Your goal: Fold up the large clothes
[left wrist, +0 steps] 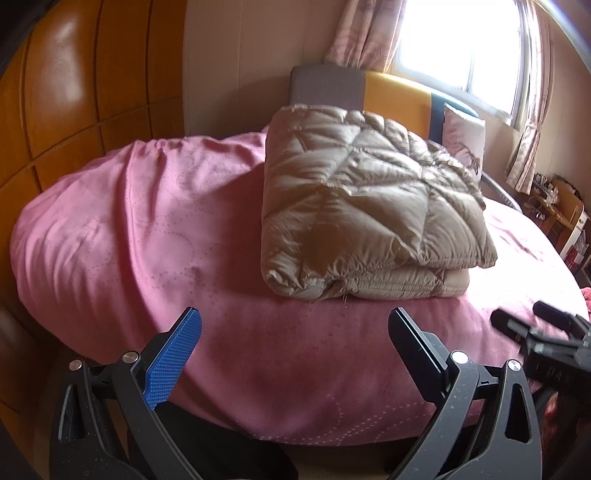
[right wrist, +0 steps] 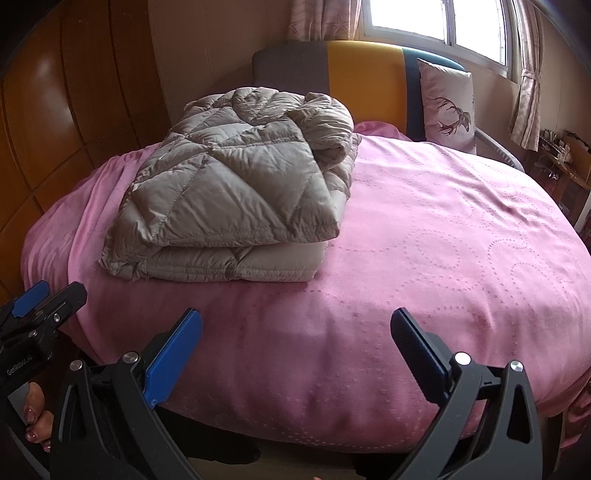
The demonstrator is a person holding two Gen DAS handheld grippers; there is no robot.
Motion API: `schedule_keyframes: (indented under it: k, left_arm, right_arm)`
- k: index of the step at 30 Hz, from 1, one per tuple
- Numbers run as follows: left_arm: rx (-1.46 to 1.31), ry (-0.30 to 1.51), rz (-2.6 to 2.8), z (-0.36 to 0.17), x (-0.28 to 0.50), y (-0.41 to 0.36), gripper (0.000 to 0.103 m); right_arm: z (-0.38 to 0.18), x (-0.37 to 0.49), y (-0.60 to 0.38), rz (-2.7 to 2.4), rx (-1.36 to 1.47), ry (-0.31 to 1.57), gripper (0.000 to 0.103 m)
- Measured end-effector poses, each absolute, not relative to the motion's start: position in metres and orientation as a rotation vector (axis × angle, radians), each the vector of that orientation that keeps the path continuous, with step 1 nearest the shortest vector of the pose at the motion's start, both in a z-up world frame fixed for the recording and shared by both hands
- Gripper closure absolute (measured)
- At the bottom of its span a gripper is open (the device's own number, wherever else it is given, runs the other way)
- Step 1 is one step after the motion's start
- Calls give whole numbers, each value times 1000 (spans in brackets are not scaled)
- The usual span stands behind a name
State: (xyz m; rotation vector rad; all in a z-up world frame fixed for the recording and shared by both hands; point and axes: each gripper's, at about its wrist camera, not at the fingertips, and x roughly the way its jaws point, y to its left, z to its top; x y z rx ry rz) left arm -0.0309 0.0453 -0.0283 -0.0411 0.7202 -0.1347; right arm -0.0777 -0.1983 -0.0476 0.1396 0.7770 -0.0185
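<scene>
1. On the pink bedspread (right wrist: 424, 221) lay the folded quilted jacket (right wrist: 236, 184), a beige puffy bundle stacked in layers, toward the bed's left side as my right camera saw it.
2. My left claw (left wrist: 295, 332) hung at the near edge of the bed, its fingers spread wide and holding nothing, apart from the jacket's front fold.
3. My right claw (right wrist: 295, 332) was likewise spread wide and empty, at the same near edge, well clear of the jacket.
4. Each camera caught the other claw at its margin, low over the bedspread.
5. Behind the bed stood a headboard (right wrist: 365, 74) in grey, yellow and blue panels, with a deer-print pillow (right wrist: 448, 107) leaning against it.
6. Wooden panelling (left wrist: 92, 92) ran along the left, and a bright window (left wrist: 461, 48) with patterned curtains (left wrist: 365, 33) sat above the headboard.
</scene>
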Motion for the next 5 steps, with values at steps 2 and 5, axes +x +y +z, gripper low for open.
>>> schedule_keyframes:
  k: [2,5]
  left_arm:
    - [-45,739,-128,-31,-28,47,3]
    - [-57,766,-100,-34,-21,54,3]
  right_arm:
    - [-50,-63,-220,-62,160,786,2]
    - [-56,-28,-272,-175,185,794,2]
